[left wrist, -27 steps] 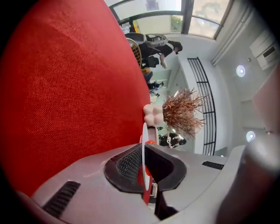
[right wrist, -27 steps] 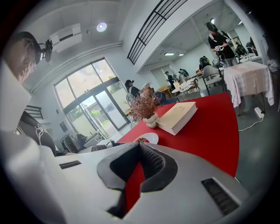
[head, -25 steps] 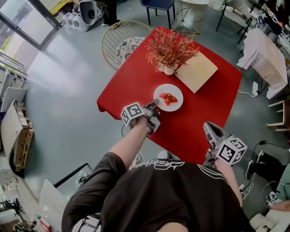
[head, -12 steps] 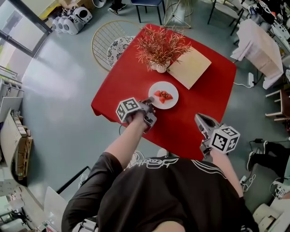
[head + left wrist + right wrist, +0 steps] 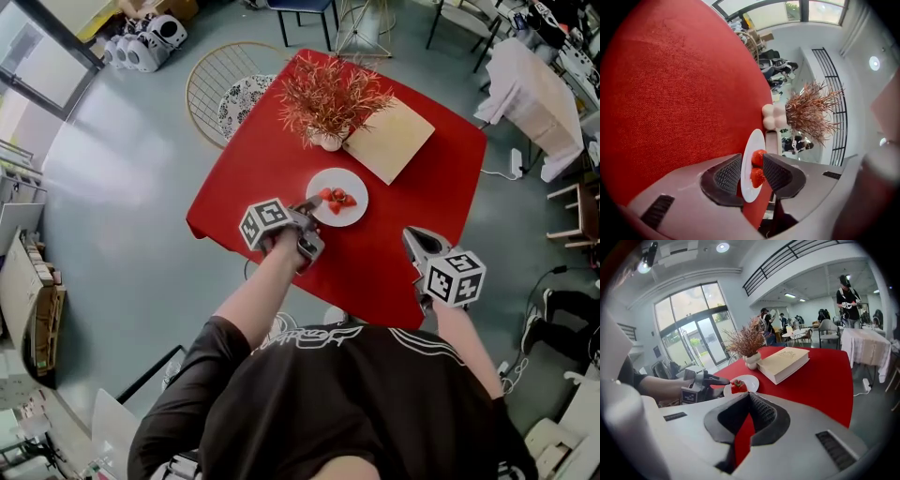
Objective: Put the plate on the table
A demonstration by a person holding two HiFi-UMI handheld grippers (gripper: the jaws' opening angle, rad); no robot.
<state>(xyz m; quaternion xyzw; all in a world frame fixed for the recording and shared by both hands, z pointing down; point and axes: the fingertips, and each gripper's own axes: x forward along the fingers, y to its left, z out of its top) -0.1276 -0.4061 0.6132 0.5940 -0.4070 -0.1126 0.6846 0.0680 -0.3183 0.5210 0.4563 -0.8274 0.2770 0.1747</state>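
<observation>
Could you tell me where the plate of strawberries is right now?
In the head view, the plate sits near the middle of the red table, just below the potted plant and beside the tan book.

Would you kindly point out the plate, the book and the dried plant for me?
plate (image 5: 345,217), head view, bare white part beside the strawberries.
book (image 5: 389,141), head view, middle of its cover.
dried plant (image 5: 328,92), head view, middle of its reddish foliage.

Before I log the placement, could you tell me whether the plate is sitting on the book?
No, the plate lies on the red table, beside the book.
</observation>
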